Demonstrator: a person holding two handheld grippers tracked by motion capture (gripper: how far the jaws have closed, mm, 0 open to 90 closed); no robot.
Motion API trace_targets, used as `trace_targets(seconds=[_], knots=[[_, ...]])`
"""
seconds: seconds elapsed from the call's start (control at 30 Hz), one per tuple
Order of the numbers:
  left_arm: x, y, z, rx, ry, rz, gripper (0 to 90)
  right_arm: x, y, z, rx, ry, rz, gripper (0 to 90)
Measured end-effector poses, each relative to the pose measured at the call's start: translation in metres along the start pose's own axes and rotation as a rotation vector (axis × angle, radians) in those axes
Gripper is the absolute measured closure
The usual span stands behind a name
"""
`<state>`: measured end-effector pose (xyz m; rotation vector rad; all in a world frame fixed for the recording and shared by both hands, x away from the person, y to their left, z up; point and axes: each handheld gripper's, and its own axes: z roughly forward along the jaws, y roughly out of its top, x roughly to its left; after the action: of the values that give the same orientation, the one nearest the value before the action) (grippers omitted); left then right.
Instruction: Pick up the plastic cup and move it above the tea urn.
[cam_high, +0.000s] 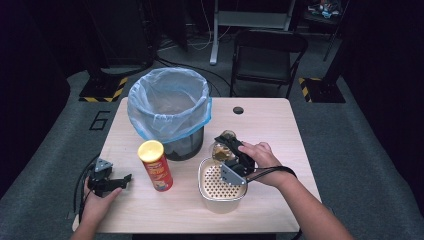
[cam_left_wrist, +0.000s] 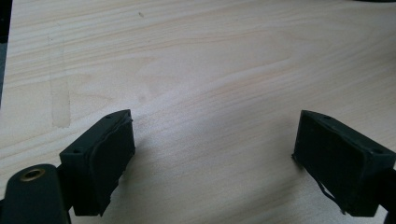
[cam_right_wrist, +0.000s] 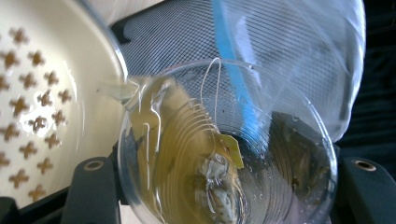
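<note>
At the left we see our left gripper (cam_high: 125, 178) resting low near the front-left corner of the worktop (cam_high: 280, 130), its jaws spread wide with bare wood between them and nothing held. Open wood lies all around it, up to the red crisp can (cam_high: 156, 165) with a yellow lid, which stands upright to its right. Behind the can, close to the far edge, stands a black mesh bin (cam_high: 172, 112) lined with a pale blue bag; we cannot tell what is in it. Right of the can, near the front edge, sits a cream perforated strainer basket (cam_high: 218, 185). Our right gripper (cam_high: 223, 145) hangs over the basket's far rim, its jaws closed around a clear plastic cup (cam_right_wrist: 224, 149) tipped toward the basket; the cup holds yellowish tea and a tea bag (cam_right_wrist: 217, 186) with string and tag
</note>
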<state>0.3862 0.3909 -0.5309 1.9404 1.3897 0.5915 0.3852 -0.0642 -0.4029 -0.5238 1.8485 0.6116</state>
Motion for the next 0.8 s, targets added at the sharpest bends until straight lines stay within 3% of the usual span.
trace_targets(seconds=[0.2,0.23,0.27,0.3,0.5,0.53,0.6,0.63,0.67,0.7,0.73,0.8], knots=[[0.0,0.0,0.0,0.001,0.0,0.001,12.0,0.009,0.006,0.0,0.037,-0.083,-0.184,34.5],[0.0,0.0,0.0,0.0,0.0,0.0,12.1,0.011,0.007,0.0,0.038,-0.095,-0.186,34.6],[0.0,0.0,0.0,0.0,0.0,-0.001,12.1,0.012,0.008,0.0,0.04,-0.113,-0.222,34.6],[0.0,0.0,0.0,0.0,0.0,0.0,12.1,0.015,0.01,0.0,0.06,-0.153,-0.288,34.7],[0.0,0.0,0.0,0.0,0.0,0.0,12.1,0.022,0.014,-0.001,0.064,-0.25,-0.387,34.8],[0.0,0.0,0.0,0.0,0.0,0.0,12.1,0.021,0.015,-0.001,0.067,-0.242,-0.432,34.7],[0.0,0.0,0.0,0.0,0.0,0.0,12.1,0.023,0.016,-0.001,0.068,-0.248,-0.473,34.7],[0.0,0.0,0.0,0.0,0.0,0.0,12.1,0.023,0.017,-0.001,0.075,-0.258,-0.539,34.7],[0.0,0.0,0.0,0.0,0.0,0.0,12.1,0.023,0.018,-0.001,0.08,-0.26,-0.576,34.7],[0.0,0.0,0.0,0.0,0.0,0.001,12.1,0.026,0.017,-0.001,0.09,-0.205,-0.597,34.7],[0.0,0.0,0.0,0.0,0.0,0.0,12.1,0.029,0.016,-0.001,0.1,-0.219,-0.612,34.7],[0.0,0.0,0.0,0.0,0.0,0.001,12.1,0.03,0.017,-0.002,0.099,-0.223,-0.72,34.5]])
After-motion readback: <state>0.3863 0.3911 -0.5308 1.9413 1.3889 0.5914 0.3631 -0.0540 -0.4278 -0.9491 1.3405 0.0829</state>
